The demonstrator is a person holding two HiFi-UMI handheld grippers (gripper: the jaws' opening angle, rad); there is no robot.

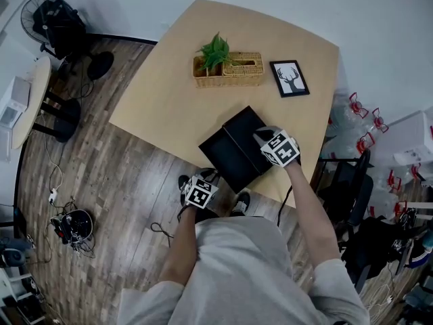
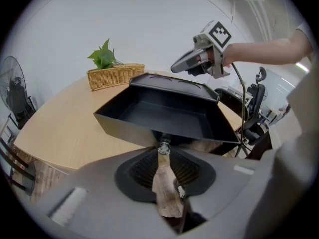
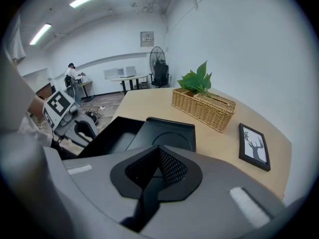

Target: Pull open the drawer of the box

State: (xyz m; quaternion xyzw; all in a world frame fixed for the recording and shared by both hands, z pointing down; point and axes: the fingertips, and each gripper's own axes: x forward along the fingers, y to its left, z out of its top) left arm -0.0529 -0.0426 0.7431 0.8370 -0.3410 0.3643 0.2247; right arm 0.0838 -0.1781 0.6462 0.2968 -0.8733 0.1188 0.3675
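A black box (image 1: 245, 128) lies near the front edge of the wooden table (image 1: 169, 93). Its drawer (image 1: 226, 158) is slid out toward me, out past the table's edge, and shows empty (image 2: 159, 111). My left gripper (image 1: 211, 177) is shut on the small metal knob (image 2: 163, 145) at the drawer's front. In its own view the left gripper (image 2: 163, 149) has both pads pinched on that knob. My right gripper (image 1: 262, 137) is shut and rests tip-down on the box's top (image 3: 169, 133); its jaws (image 3: 158, 150) hold nothing.
A wicker basket (image 1: 233, 70) with a green plant (image 1: 215, 49) and a framed deer picture (image 1: 289, 78) stand at the table's far side. A black chair (image 1: 345, 185) is at the right. A fan (image 1: 57, 19) and a small round table (image 1: 34, 100) stand to the left.
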